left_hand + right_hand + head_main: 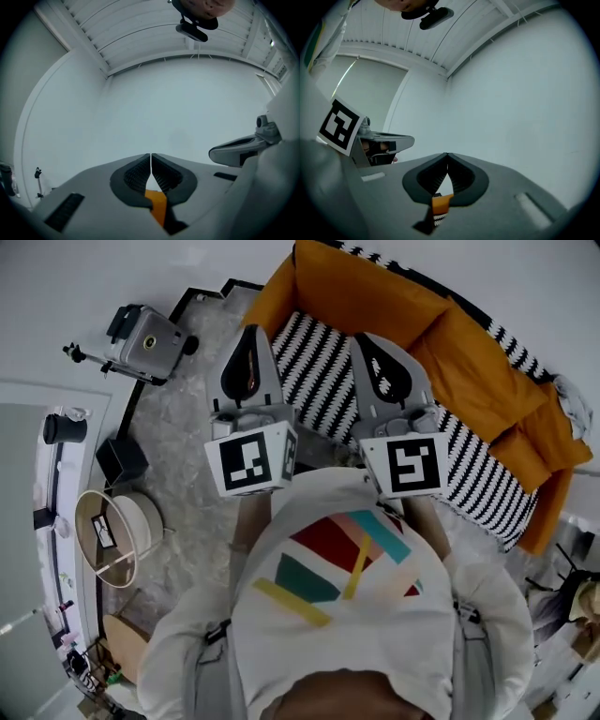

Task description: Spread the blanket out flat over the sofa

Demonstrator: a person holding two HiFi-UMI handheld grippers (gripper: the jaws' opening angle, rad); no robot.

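Note:
The sofa (pixel 375 296) is orange, with a black-and-white zigzag blanket (pixel 319 371) lying over its seat; a strip of the same pattern shows along the top of the backrest (pixel 511 341). Both grippers are held up side by side above the front of the seat, apart from the blanket. My left gripper (pixel 248 334) is shut with nothing in it, its tips meeting (pixel 151 154) against the white wall. My right gripper (pixel 375 345) is also shut and empty, tips together (pixel 447 153). Orange sofa shows through the gap behind each pair of jaws.
A camera on a tripod (pixel 145 338) stands left of the sofa. On the floor at the left are a black box (pixel 122 460) and a round white side table (pixel 117 535). A white wall faces both grippers. Clutter lies at the right edge (pixel 572 601).

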